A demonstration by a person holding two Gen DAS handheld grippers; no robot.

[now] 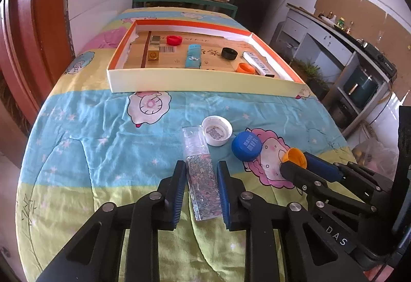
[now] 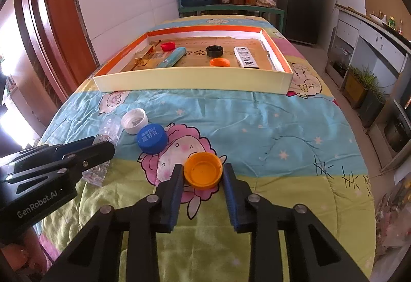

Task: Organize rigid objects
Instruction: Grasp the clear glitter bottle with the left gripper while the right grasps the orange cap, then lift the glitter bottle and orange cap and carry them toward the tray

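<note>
Now, left hand-held gripper point(image 1: 201, 188) clamping one clear box point(image 1: 203, 176), right hand-held gripper point(image 2: 203, 179) clamping one orange cap point(image 2: 203, 170).

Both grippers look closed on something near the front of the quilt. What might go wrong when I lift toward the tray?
1. The left gripper pinches the clear flower-printed plastic box at its near end; the long far end may sag or swing.
2. That box touches the white upturned bottle cap, which may get dragged.
3. The right gripper clamps the orange bottle cap by its rim; it could pop out.
</note>
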